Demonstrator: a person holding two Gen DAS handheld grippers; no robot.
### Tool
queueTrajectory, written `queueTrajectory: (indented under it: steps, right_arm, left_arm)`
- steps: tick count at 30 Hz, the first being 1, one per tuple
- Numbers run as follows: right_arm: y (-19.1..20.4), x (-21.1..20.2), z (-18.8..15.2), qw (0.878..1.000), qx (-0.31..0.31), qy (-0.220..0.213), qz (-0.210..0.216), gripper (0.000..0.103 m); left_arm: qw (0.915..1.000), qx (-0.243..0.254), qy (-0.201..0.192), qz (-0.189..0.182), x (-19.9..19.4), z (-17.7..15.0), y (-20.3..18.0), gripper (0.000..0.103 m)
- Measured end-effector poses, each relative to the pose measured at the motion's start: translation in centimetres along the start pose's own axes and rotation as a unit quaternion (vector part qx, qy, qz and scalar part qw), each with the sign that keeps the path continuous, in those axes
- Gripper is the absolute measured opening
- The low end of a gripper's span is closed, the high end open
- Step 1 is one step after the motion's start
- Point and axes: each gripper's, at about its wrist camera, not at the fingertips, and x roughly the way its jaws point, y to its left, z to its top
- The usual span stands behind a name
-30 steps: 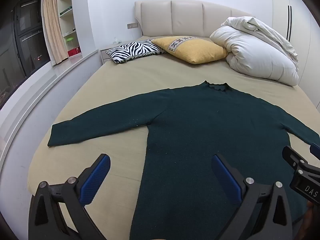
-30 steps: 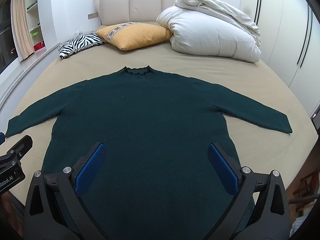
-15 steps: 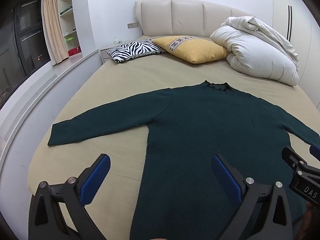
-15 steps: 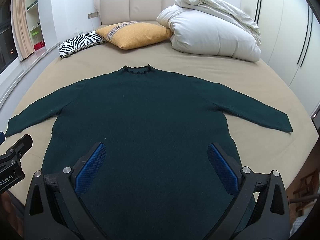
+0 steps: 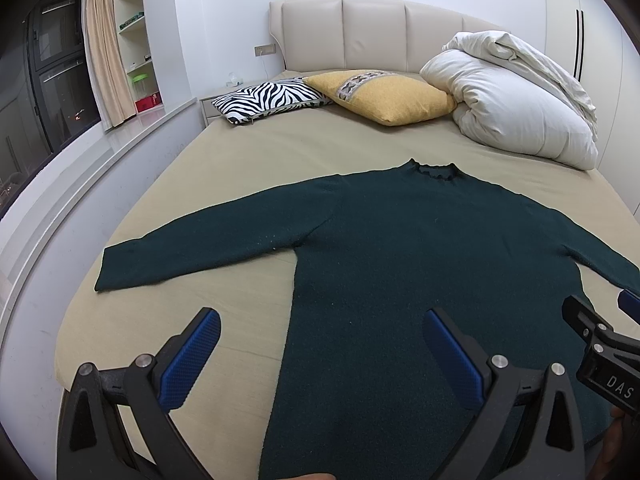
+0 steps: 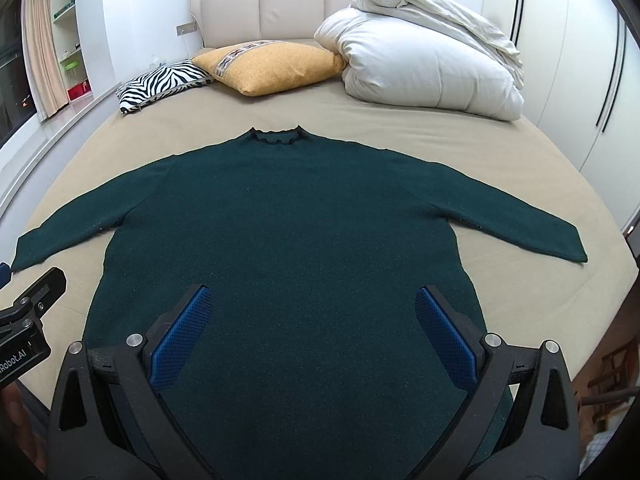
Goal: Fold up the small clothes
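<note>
Both jaw pairs stand wide apart and grip nothing: left gripper (image 5: 318,344), right gripper (image 6: 312,314); sweater (image 6: 280,240) lies flat and unfolded on bed (image 6: 500,152) just ahead of them, both sleeves spread; folding not yet begun; next move probably calls for pinching a sleeve cuff.

a dark green sweater (image 6: 280,240) is lying flat on the tan bed (image 6: 500,160), sleeves stretching out to both sides, collar pointing toward the headboard (image 6: 292,4). the right gripper (image 6: 312,320) is hovering over the sweater's lower part with its blue-padded jaws standing wide apart, gripping nothing. the left gripper (image 6: 28,312) is poking in at the left edge, near the sleeve cuff. a zebra pillow (image 6: 160,84), a yellow pillow (image 6: 272,66) and a bundled white duvet (image 6: 424,60) are sitting by the headboard.
</note>
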Motion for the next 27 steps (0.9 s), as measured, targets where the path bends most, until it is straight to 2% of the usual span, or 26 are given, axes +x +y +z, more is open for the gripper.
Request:
queueTrajectory:
  steps: [12,16,18,20,22,25,27]
  right_arm:
    - [-0.2,0.5,0.0,1.0,0.002,0.005,0.002,0.103]
    - [-2.4,1.1,0.3,0.999,0.031,-0.001,0.022,0.103]
    - [-5.5,1.8,0.5,0.997,0.067,-0.003,0.037,0.103]
    - [-10.2,2.8,0.6,0.991,0.119,-0.011,0.051,0.103]
    - [-15.7,4.1,0.5,0.984,0.172,-0.016,0.053,0.103]
    - [-26.3,6.5,-0.5,0.959,0.28,-0.021,0.029,0.095]
    - [-33.3,7.9,-1.7,0.937,0.349,-0.023,0.011,0.083]
  left_arm:
    - [1.0,0.0,0.005,-0.002,-0.7,-0.4,0.5,0.103]
    - [0.9996,0.01,0.024,-0.011,0.4,-0.9,0.1,0.103]
    - [0.9993,0.029,0.023,-0.008,1.0,-1.2,-0.6,0.103]
    - [0.9984,0.053,0.02,0.005,1.8,-1.6,-1.5,0.103]
    - [0.9977,0.063,0.028,-0.001,2.6,-1.6,-2.0,0.103]
    - [0.9969,0.05,0.043,-0.042,4.2,-1.1,-2.4,0.103]
    - [0.9956,0.044,0.052,-0.064,5.3,-0.7,-2.8,0.103]
